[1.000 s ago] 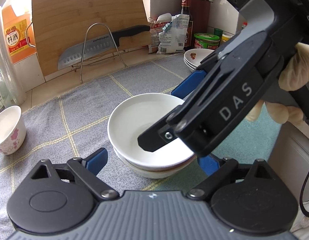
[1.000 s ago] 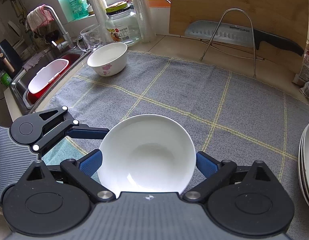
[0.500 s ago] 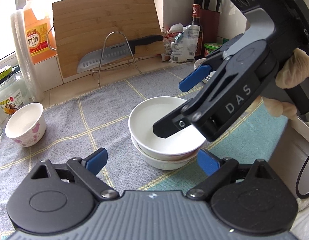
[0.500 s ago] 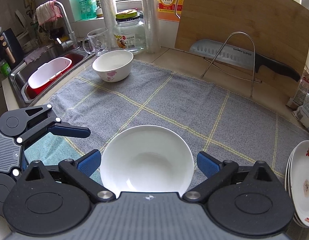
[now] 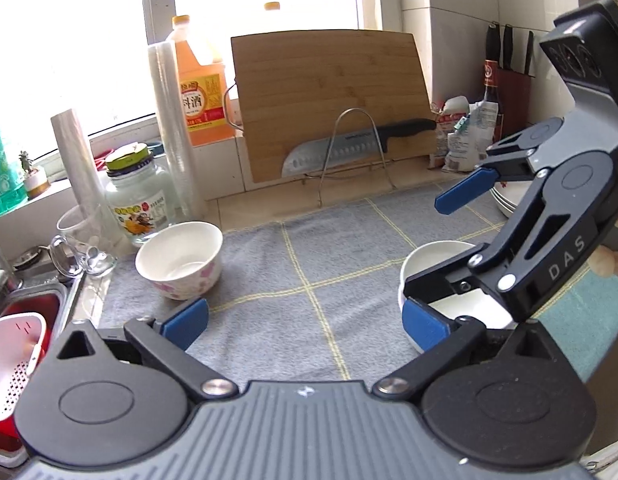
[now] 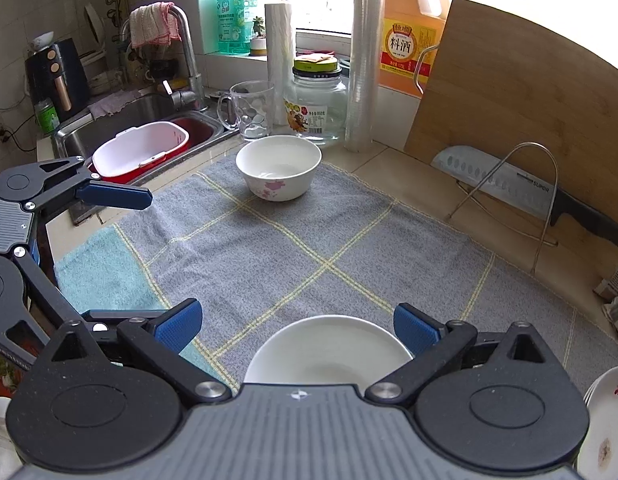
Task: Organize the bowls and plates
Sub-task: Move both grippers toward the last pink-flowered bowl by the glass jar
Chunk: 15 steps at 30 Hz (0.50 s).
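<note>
Both grippers have drawn back from the stacked white bowls (image 6: 328, 350) on the grey towel (image 6: 309, 240). Left gripper (image 5: 305, 322) jaws, just widened, hold nothing; right gripper (image 6: 297, 326) jaws gape wide above the stack's rim, not touching. Farther off, the floral bowl (image 5: 180, 259) stands alone.

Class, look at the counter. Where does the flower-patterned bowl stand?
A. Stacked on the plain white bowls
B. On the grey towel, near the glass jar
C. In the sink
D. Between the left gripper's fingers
B: the flower-patterned bowl stands alone on the grey towel, just before the glass jar.
</note>
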### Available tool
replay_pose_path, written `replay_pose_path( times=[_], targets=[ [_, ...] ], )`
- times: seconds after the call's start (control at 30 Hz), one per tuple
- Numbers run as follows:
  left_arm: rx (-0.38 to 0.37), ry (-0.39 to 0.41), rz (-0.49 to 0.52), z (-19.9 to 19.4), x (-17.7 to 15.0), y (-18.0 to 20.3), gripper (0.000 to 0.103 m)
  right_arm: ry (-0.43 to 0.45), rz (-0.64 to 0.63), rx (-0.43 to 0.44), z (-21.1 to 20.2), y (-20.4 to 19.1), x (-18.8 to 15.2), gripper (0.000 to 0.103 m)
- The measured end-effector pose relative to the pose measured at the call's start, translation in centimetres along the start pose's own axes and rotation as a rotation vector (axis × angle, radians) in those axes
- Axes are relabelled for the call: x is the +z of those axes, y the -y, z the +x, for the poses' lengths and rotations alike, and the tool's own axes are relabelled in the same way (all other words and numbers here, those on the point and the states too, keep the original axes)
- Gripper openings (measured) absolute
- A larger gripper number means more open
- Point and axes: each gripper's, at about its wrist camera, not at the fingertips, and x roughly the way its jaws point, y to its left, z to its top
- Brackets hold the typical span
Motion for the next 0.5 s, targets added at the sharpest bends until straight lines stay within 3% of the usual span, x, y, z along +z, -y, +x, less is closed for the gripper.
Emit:
replay_pose_path(
  times=[0.23,0.5],
  targets=[
    [-0.017,0.015,0.01,0.4,-0.4,-4.9,0.102,0.038,-0.001,-0.051,1.2,-2.4,2.1,0.103],
    [-0.022,0.029,0.048,2.4,-0.4,-11.9,0.102,0.024,0.041,-0.128,5.3,-6.4,5.1,0.103]
  ],
)
